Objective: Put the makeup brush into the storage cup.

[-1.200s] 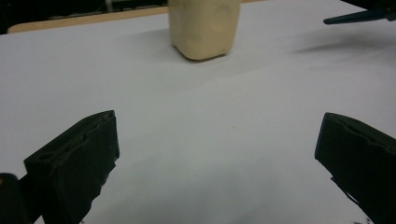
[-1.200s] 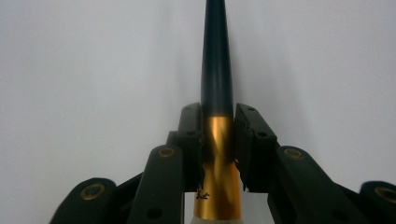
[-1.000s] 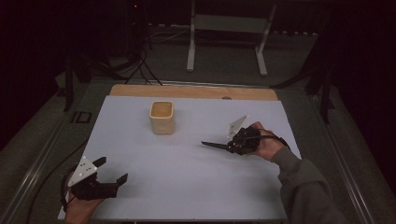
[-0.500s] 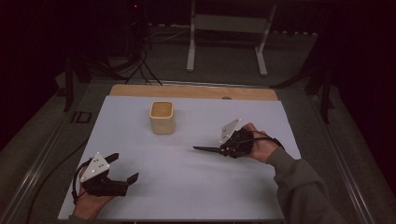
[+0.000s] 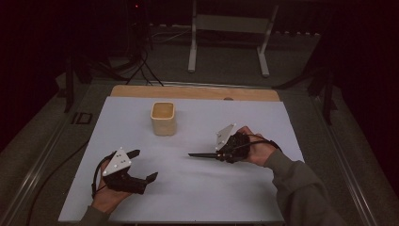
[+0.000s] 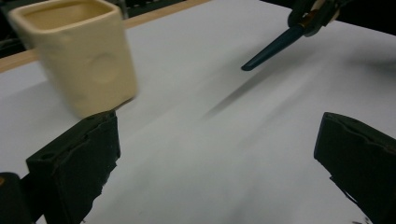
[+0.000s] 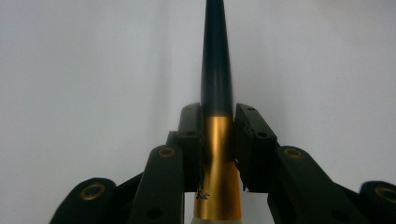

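Pen, dark tapered body with gold band, clamped in right gripper, level above white mat, tip toward cup. Left gripper jaws wide, empty, facing cup. Judgement: steady cup first, raise pen upright, lower tip inside rim.

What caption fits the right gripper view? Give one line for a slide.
Right gripper shut on a dark, tapered tool with a gold band, held over the white table.

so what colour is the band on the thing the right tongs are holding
Gold, a metallic band below the dark tapered tip, clamped in the right tongs. It shows best in the right gripper view.
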Tool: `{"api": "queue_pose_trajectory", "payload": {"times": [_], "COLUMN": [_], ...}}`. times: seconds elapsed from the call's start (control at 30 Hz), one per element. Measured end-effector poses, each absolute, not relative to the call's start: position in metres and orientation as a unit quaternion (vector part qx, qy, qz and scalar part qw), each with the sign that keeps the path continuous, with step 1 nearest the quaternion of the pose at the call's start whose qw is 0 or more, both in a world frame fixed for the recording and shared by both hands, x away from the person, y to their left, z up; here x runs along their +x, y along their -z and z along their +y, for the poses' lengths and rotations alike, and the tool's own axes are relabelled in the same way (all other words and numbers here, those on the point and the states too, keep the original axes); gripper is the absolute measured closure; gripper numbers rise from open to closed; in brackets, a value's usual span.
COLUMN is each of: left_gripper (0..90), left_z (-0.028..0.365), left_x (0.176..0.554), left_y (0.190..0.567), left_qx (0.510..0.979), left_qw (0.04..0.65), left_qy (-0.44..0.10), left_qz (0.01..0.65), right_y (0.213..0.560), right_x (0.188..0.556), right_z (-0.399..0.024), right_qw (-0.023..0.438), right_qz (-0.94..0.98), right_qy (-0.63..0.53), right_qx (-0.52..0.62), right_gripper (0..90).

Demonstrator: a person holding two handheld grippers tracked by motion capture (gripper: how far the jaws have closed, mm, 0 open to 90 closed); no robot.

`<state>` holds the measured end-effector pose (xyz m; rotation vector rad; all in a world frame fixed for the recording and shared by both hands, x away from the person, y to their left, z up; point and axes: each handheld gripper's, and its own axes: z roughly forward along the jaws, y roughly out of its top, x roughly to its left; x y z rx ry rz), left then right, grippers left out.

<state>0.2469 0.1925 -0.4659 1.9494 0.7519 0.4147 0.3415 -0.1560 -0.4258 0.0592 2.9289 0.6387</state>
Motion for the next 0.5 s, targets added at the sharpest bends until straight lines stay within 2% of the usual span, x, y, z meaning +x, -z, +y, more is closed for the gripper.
{"api": "queue_pose_trajectory", "payload": {"times": [0.5], "left_gripper": [1.8], "left_z": [0.151], "left_x": [0.261], "left_y": [0.464], "left_qx": [0.812], "left_qw": [0.492], "left_qy": [-0.156], "left_qz": [0.273], "right_y": [0.418], "right_x": [0.330], "right_z": [-0.140], "right_qw": [0.073], "right_qz": [0.973], "right_qy": [-0.220], "right_qx": [-0.013], "right_gripper": [73.0]}}
